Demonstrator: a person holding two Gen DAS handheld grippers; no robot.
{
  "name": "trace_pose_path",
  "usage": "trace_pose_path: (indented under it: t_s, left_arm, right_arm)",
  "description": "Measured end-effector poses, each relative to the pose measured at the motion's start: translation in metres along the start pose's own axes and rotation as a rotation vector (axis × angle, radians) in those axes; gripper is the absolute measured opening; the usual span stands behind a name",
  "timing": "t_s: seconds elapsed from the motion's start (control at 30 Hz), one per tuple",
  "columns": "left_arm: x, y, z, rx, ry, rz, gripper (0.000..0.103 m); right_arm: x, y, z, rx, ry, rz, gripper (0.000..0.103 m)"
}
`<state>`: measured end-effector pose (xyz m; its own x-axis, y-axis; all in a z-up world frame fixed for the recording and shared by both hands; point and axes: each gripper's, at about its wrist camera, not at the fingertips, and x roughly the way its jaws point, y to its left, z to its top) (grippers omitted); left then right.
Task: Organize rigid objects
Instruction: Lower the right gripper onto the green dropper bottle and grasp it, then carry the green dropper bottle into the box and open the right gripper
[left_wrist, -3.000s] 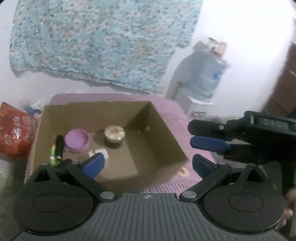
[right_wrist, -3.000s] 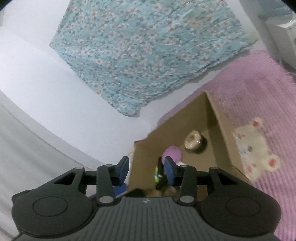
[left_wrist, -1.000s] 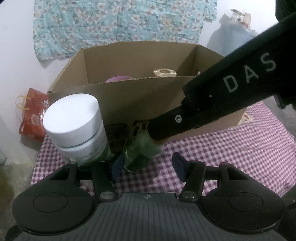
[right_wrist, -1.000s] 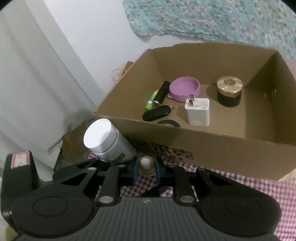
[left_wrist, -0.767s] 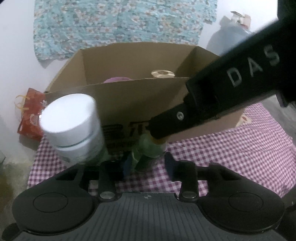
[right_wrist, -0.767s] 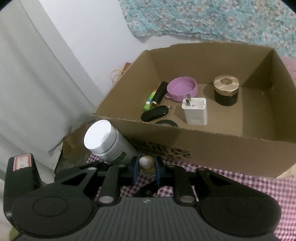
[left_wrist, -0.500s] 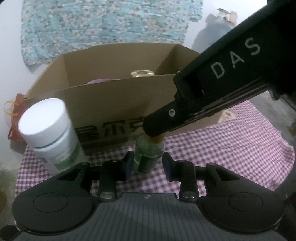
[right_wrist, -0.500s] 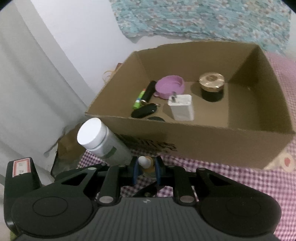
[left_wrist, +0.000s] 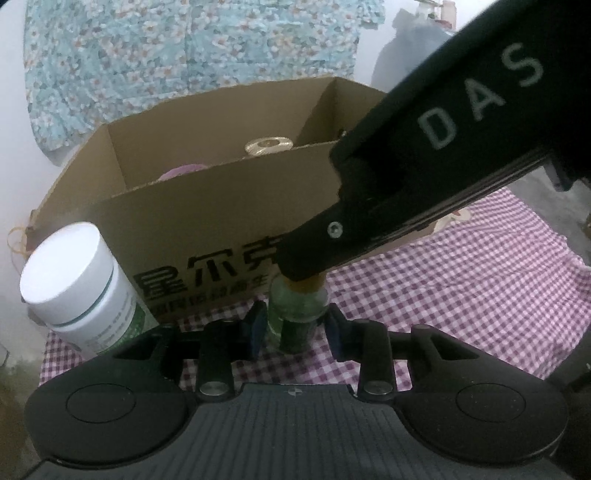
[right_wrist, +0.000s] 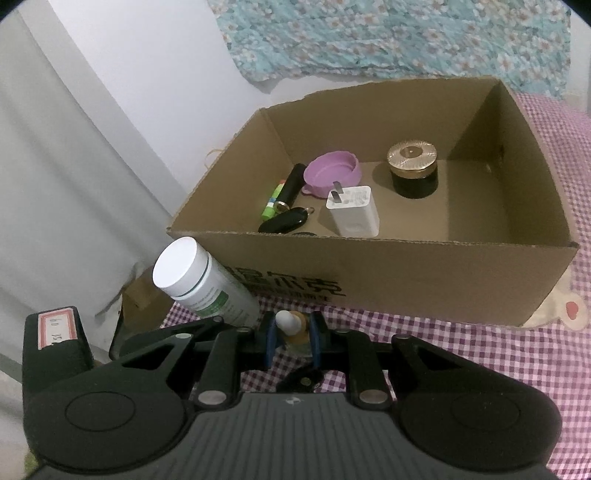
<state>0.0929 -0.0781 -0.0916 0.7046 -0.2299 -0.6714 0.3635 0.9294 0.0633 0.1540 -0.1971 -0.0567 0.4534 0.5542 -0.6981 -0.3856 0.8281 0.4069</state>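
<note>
Both grippers, left gripper (left_wrist: 294, 329) and right gripper (right_wrist: 290, 339), clamp one small glass bottle (left_wrist: 297, 314) near one cardboard box (right_wrist: 388, 266) holding six items, one white-capped bottle (right_wrist: 201, 284) at left.

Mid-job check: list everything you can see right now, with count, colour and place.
cardboard box: 1, brown, on checked cloth
checked cloth: 1, purple-white
white-capped bottle: 1, white-green, before box
small green bottle: 1, before box
gold-lidded jar: 1, black, in box
purple lid: 1, in box
charger: 1, white, in box
key fob: 1, black, in box
left hand-held gripper: around bottle body, jaws just closing
right hand-held gripper: shut on bottle neck
</note>
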Motion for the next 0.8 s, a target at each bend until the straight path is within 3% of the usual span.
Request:
trace_pose_path:
  t_s: [0.2,0.47,0.67,0.8]
  left_arm:
    - [-0.029,-0.007,0.015,0.024,-0.041,-0.005,0.032]
    - [-0.069,-0.012,0.060,0.048,-0.147,0.002,0.032]
    - [-0.059,-0.007,0.098,0.020,-0.181,-0.014,0.032]
    - [-0.034,0.002,0.116,-0.048,-0.156,-0.059,0.032]
  right_arm:
    - [-0.027,0.006,0.002,-0.014,-0.041,0.017,0.021]
    - [-0.080,0.023,0.027,-0.076,-0.164,0.048,0.021]
    - [-0.096,0.015,0.065,-0.115,-0.213,0.067,0.021]
    - [-0.087,-0.009,0.093,-0.094,-0.196,0.086,0.021]
